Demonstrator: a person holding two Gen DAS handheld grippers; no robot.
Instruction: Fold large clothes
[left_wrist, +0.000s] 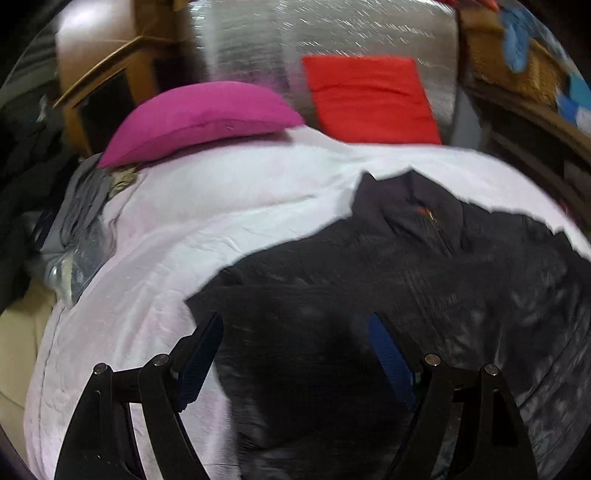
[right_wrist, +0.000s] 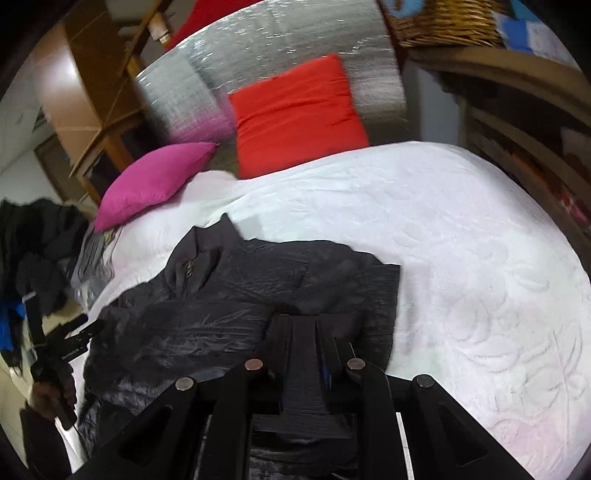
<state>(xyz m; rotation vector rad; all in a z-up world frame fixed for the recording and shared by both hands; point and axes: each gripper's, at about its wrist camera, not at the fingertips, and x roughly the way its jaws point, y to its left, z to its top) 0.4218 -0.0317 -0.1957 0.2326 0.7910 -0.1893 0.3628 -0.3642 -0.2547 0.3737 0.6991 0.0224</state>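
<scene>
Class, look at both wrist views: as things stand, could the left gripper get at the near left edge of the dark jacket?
Probably yes. The left gripper is open, hovering over the dark jacket on the white bedspread, with nothing between. The right gripper already pinches its cuff.

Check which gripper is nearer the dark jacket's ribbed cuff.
Right. The right gripper has its fingers shut on the ribbed cuff of the dark quilted jacket. The left gripper hovers open over the jacket's opposite side.
</scene>
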